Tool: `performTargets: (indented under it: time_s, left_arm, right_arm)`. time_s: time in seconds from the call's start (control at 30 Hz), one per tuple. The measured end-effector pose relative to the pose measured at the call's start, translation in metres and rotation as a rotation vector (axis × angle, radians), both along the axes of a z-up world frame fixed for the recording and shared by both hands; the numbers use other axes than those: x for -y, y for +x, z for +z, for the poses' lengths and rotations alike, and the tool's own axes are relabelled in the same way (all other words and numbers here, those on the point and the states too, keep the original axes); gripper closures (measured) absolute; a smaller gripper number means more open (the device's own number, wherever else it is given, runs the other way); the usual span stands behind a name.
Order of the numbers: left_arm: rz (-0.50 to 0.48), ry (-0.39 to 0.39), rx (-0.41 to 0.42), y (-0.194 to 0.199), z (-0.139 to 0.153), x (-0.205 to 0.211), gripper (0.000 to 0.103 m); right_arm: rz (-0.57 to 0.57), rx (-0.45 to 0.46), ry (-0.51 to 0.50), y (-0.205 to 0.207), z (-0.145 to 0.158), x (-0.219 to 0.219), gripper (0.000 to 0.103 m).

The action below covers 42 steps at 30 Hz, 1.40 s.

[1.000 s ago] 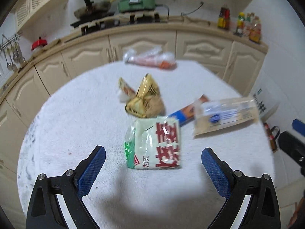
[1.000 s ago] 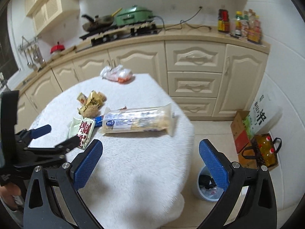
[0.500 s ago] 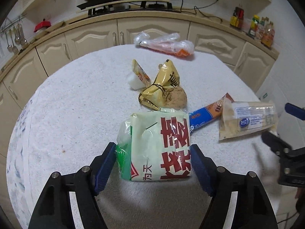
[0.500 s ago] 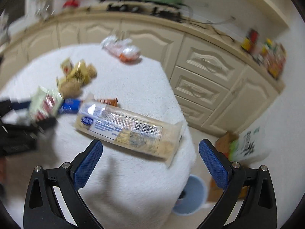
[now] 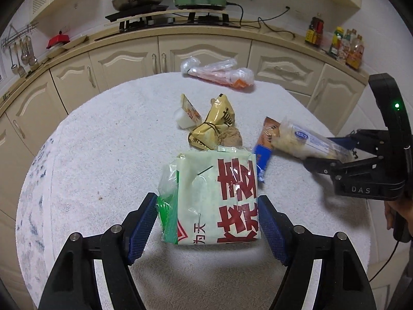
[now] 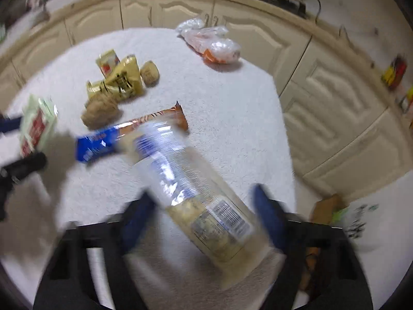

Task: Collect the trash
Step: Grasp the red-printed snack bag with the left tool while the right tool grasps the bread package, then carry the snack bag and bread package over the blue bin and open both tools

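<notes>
The left claw (image 5: 207,218) has closed in on the green bag (image 5: 214,196), pads touching both sides. The right claw (image 6: 204,222) has dropped around the clear packet (image 6: 196,193); its grip is too blurred to tell.

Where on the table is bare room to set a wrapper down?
Bare cloth lies left of the green packet and gold wrapper, out to the table edge, and between the gold wrapper and the far clear bag. Crowded: center-right, around the blue wrapper.

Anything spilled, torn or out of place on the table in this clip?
Nothing spilled. Wrappers lie scattered on the white table, as expected: a crumpled yellow wrapper, a clear bag near the far edge. The right wrist view is motion-blurred.
</notes>
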<state>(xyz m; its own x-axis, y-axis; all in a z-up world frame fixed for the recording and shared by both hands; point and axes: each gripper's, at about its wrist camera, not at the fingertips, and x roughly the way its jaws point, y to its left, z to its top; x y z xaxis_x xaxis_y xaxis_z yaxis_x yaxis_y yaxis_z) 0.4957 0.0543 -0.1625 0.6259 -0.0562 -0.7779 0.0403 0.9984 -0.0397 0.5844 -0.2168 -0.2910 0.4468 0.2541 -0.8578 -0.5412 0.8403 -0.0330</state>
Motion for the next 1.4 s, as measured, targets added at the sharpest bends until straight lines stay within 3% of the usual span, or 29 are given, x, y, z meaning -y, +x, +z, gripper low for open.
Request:
performTargets:
  time_s: [0.07, 0.13, 0.2, 0.53, 0.83, 1.07, 1.2, 1.4]
  left_arm:
    - [-0.003, -0.007, -0.001, -0.002, 0.001, 0.003, 0.031]
    - [-0.006, -0.008, 0.005, -0.004, 0.004, 0.007, 0.031]
    - [-0.020, -0.007, 0.010, -0.006, 0.006, 0.013, 0.031]
    - [-0.133, -0.002, 0.037, -0.020, 0.024, 0.075, 0.031]
    - [-0.333, 0.031, 0.038, -0.022, 0.031, 0.208, 0.031]
    - [-0.450, 0.072, 0.018, -0.004, 0.010, 0.320, 0.031]
    - [-0.490, 0.120, -0.038, 0.020, -0.024, 0.377, 0.031]
    - [-0.538, 0.153, -0.150, 0.059, -0.074, 0.432, 0.030]
  right_arm:
    - [-0.011, -0.019, 0.023, -0.005, 0.001, 0.003, 0.052]
    - [-0.018, -0.043, 0.075, -0.013, 0.002, 0.007, 0.066]
    - [-0.031, -0.060, 0.149, -0.020, 0.004, 0.011, 0.069]
    - [-0.177, -0.012, 0.427, -0.076, 0.016, 0.069, 0.070]
    - [-0.427, 0.089, 0.547, -0.134, 0.026, 0.199, 0.070]
    - [-0.691, 0.077, 0.507, -0.165, -0.021, 0.299, 0.070]
    - [-0.762, 0.045, 0.517, -0.170, -0.053, 0.336, 0.070]
    - [-0.824, -0.014, 0.546, -0.161, -0.104, 0.366, 0.070]
